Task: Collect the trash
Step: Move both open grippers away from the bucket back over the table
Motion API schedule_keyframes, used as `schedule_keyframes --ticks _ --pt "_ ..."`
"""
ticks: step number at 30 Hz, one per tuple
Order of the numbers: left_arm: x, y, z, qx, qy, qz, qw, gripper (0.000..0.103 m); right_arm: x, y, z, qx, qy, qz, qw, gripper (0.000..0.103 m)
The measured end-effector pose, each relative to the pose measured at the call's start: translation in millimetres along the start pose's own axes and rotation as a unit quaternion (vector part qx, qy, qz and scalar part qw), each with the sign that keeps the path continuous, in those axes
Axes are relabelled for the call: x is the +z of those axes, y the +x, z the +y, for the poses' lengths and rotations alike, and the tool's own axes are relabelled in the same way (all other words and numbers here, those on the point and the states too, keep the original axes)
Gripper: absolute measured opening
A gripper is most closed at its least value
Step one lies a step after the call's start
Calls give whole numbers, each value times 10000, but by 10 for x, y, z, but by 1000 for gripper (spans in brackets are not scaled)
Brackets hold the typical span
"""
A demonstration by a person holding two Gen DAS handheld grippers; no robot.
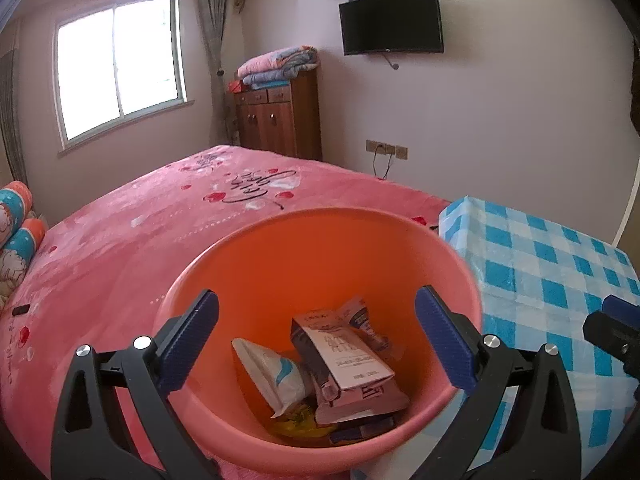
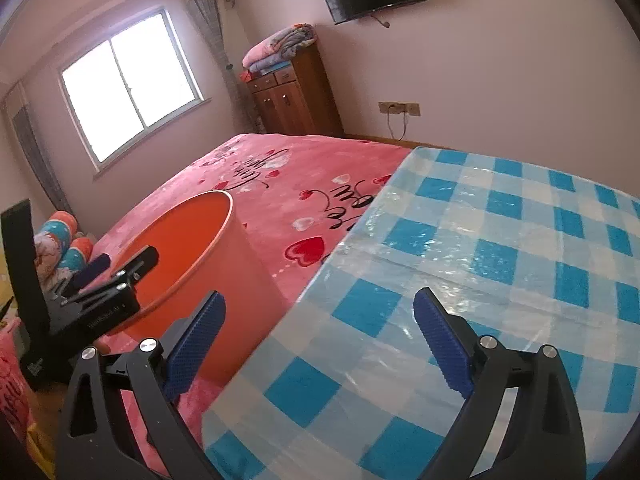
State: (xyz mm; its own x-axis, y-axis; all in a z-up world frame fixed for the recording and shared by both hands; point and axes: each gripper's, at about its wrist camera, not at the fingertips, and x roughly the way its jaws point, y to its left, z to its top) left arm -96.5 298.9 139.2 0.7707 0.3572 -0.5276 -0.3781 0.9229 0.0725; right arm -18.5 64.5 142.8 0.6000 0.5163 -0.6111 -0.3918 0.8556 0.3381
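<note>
An orange bin (image 1: 280, 248) stands on the pink bed. At its bottom lie a crumpled pink-and-white carton (image 1: 344, 360), a white wrapper (image 1: 272, 372) and other scraps. My left gripper (image 1: 316, 308) hovers over the bin's mouth, open, nothing between its blue fingers (image 1: 192, 344). In the right wrist view, the same bin (image 2: 224, 280) is at the left, with my left gripper (image 2: 116, 264) over its rim. My right gripper (image 2: 320, 308) is open and empty above the near edge of the blue-checked table (image 2: 480, 260). No trash shows on that table.
The pink bedspread (image 1: 160, 220) fills the left and middle. A wooden cabinet (image 1: 280, 116) with folded blankets stands at the far wall under a wall TV (image 1: 392, 22). Striped pillows (image 1: 16, 232) lie at the left edge. A window (image 1: 120, 64) lights the room.
</note>
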Motion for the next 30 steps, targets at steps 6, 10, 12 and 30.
schedule_keyframes --ticks 6,10,12,30 --pt "64 -131 -117 -190 27 -186 9996 99 -61 -95 -139 -223 33 -79 9997 94" --pt "44 -197 -221 -359 74 -219 9991 99 -119 -165 -217 -377 58 -142 9992 94" --pt "30 -228 -283 -457 97 -222 9987 99 -144 -200 -255 -445 83 -161 9988 94" --pt "-179 -575 -1023 -1294 533 -219 9899 99 -433 -756 -713 -1439 183 -599 9876 94"
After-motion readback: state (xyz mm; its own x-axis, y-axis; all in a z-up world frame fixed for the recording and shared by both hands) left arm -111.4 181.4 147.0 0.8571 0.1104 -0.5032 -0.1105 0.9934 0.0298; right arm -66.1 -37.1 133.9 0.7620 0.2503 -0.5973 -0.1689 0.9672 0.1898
